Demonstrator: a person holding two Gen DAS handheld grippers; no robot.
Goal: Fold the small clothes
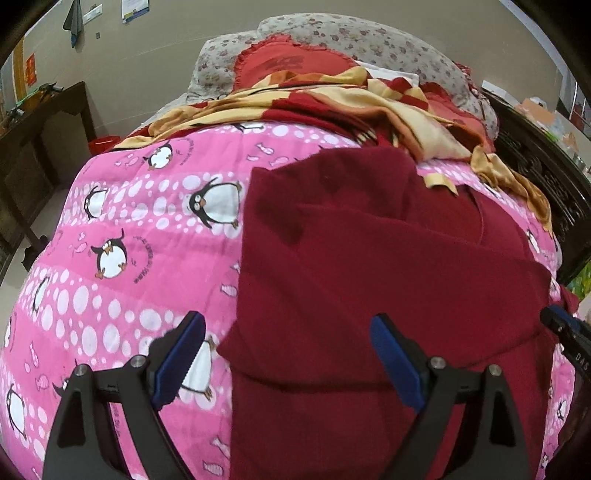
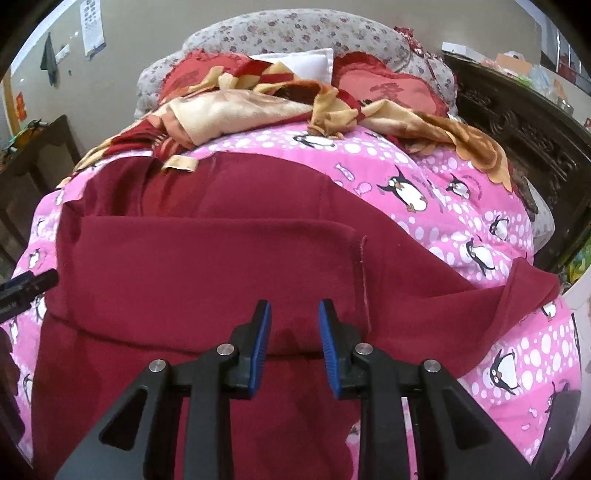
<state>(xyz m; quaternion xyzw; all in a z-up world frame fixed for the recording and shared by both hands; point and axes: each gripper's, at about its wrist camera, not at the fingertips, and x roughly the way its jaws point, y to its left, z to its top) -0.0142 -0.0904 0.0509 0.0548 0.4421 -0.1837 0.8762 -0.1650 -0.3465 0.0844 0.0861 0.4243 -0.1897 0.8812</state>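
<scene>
Maroon fleece, a small garment [image 1: 369, 266], lies partly folded on the pink penguin-print quilt [image 1: 122, 229] that covers the bed; a doubled-over flap shows in both wrist views, and its near hem is cut off by the bottom of each picture. At the left edge of the bed a dark wooden table [image 1: 44, 122] stands against the wall, where papers [image 1: 135, 9] hang whose print is too small to read. The left gripper [image 1: 288, 350] hovers over the garment's left border with its blue-padded jaws spread wide, one finger above the quilt and one above the fleece, nothing pinched. The right gripper [image 2: 295, 332] hangs above the middle of the folded flap, jaws narrowly parted and empty; whether the pads brush the cloth cannot be told. In the left wrist view its black tip carries white letters, "DAS", the rest cut off. Toward the head of the bed a red-and-yellow blanket [image 2: 236, 107] is bunched, half hiding red frilled cushions [image 2: 395, 92] with a character printed on them, blurred. Along the right edge runs a dark carved frame [image 2: 517, 122].
</scene>
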